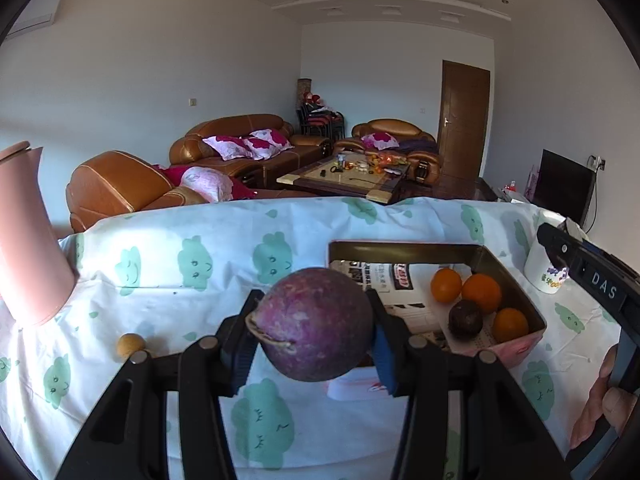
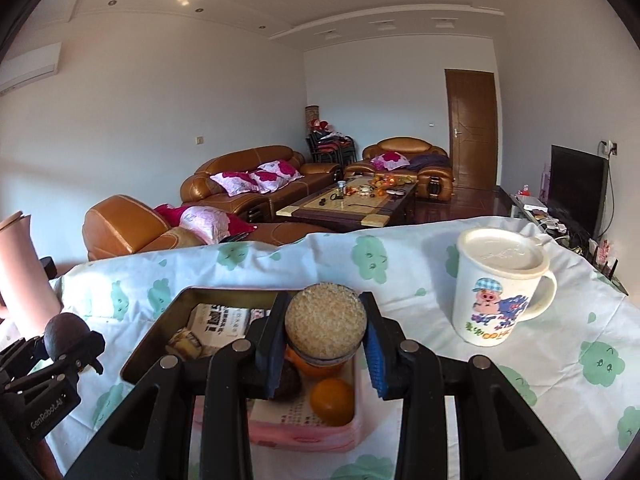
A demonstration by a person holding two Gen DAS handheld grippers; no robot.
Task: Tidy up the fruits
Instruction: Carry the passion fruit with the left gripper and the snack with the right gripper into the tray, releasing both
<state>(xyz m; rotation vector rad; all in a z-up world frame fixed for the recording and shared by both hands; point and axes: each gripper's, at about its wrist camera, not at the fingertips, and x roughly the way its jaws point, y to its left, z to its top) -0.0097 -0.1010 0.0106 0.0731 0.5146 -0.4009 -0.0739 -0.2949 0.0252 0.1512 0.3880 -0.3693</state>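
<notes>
Left of the open rectangular metal tin (image 1: 516, 276), bare cloud-print tablecloth (image 1: 224, 264) gives passage; a lidded white cartoon mug (image 2: 496, 292) stands near the tin's right.

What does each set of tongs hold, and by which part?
Left tongs: purple passion fruit, pinched across its sides. Right tongs: a round tan-topped object, gripped at its sides above the tin.

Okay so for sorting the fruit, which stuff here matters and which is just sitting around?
Belongs to the job:
- purple fruit in left gripper
- tin box holding oranges and a dark fruit
- small tan fruit on the cloth

Just lying about:
- cartoon mug
- pink jug
- cork-topped item in right gripper
</notes>
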